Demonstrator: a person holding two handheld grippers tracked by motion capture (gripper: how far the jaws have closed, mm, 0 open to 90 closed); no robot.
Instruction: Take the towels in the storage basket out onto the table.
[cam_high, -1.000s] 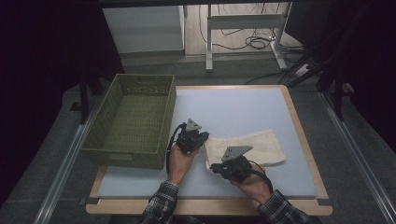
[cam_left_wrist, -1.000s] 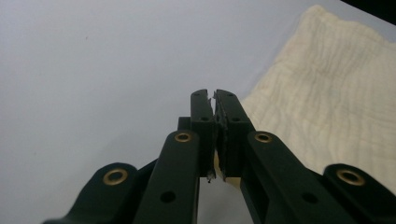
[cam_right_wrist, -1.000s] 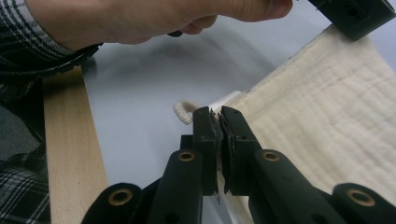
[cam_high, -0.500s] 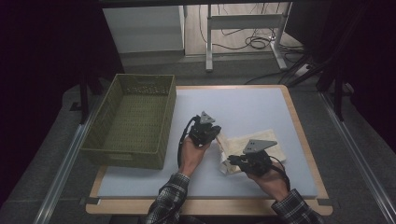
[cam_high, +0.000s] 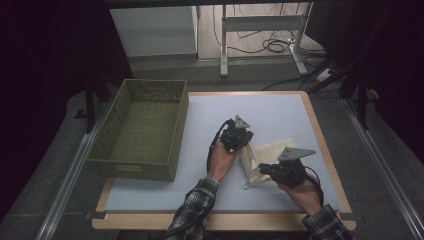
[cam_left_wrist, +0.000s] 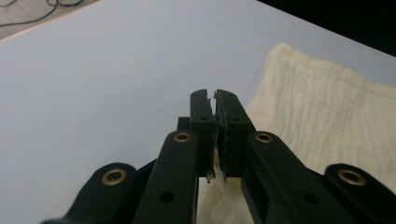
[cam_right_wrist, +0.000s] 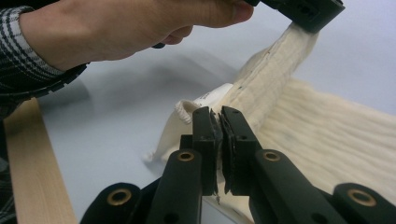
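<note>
A cream cloth (cam_high: 272, 150) lies on the pale blue table top (cam_high: 270, 110), right of centre. My left gripper (cam_high: 248, 143) is shut on the cloth's far left edge and holds it up off the table. In the right gripper view that left gripper (cam_right_wrist: 301, 21) is at the top right, with a band of cloth (cam_right_wrist: 275, 65) hanging taut from it. My right gripper (cam_high: 261, 170) is shut on the near left edge of the same cloth. In both gripper views the jaws, left gripper (cam_left_wrist: 215, 100) and right gripper (cam_right_wrist: 218, 116), are closed with cloth pinched between the pads.
An olive woven basket (cam_high: 145, 170) stands on the table's left side, with nothing in it. A wooden rim (cam_high: 320, 135) frames the table. A small white label (cam_high: 245, 185) sticks out at the cloth's near left corner. Cables and desk legs lie on the floor behind.
Both hands have moved right and slightly away from the person, carrying the cloth's left edge up and over toward the right. The cloth now looks narrower and partly folded.
</note>
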